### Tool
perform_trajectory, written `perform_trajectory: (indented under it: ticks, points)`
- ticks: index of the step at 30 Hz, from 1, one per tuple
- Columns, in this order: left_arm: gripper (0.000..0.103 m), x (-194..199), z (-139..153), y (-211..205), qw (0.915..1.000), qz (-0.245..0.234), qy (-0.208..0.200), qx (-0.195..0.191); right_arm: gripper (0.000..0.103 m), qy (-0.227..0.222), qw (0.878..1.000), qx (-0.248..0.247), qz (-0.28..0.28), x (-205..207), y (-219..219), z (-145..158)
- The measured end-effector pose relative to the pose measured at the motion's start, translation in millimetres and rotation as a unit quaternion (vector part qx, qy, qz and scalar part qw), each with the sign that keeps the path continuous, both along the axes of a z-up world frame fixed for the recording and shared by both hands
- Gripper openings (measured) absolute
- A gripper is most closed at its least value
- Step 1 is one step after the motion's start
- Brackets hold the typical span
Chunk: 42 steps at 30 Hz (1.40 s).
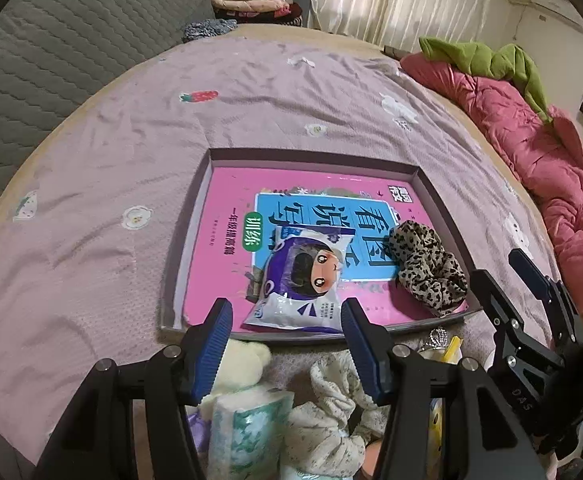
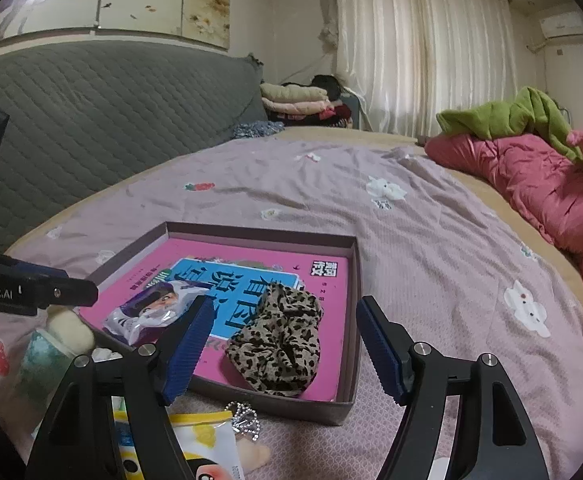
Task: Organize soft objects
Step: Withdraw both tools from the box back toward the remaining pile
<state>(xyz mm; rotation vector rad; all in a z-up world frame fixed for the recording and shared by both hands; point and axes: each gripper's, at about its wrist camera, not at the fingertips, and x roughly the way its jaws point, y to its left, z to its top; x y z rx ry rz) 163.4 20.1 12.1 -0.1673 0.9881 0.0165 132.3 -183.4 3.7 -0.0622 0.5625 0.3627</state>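
The left hand-held gripper [image 1: 287, 316] hangs released, its blue pads spread with nothing between them, above the near rim of the shallow box [image 1: 311, 156]. Past its tips a purple-and-white snack packet [image 1: 303, 276] lies flat on the pink book [image 1: 227, 216] that covers the box floor, close to the near wall. Under this gripper, on the bed outside the box, lie a cream plush toy [image 1: 243, 356], a green-and-white tissue pack [image 1: 247, 428] and a pale floral scrunchie [image 1: 331, 412].

The right hand-held gripper [image 2: 285, 318] is likewise released and grasps nothing. The leopard-print scrunchie [image 2: 277, 340] lies between and beyond its pads in the wrist view, resting on the book in the box's near right corner, apart from both pads. In front of the box's near wall a silver bead chain [image 2: 245, 420] and a yellow-topped packet [image 2: 203, 432] sit on the mauve bedsheet [image 2: 431, 240]. Along the bed's right edge lies a bunched pink quilt [image 2: 531, 184] with a green garment [image 2: 507, 116] on it.
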Motion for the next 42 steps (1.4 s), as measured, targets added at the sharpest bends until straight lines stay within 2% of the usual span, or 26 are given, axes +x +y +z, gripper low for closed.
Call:
perform_trajectory:
  ticks: [8,13,21,24,27,42]
  points:
    - [0.056,-16,10,13,0.9999,0.007,-0.012,-0.001,0.075,-0.016,1.000,0.001,-0.004,-19,-5,8]
    - [0.056,-30,14,16,0.9998,0.009,-0.014,-0.006,0.075,-0.021,1.000,0.022,-0.005,-42,-11,16]
    - [0.056,-52,17,12,0.9997,-0.001,-0.021,-0.010,0.076,-0.026,1.000,-0.012,-0.008,-76,1,24]
    - [0.056,-58,20,8,0.9996,-0.009,-0.029,-0.002,0.076,-0.021,1.000,-0.010,-0.007,-88,3,25]
    - [0.056,-64,21,11,0.9994,-0.009,-0.032,-0.010,0.076,-0.012,1.000,-0.018,-0.003,-100,9,22]
    - [0.056,-102,18,43,0.9994,-0.012,-0.033,0.003,0.076,0.021,0.999,-0.035,-0.005,-125,12,14]
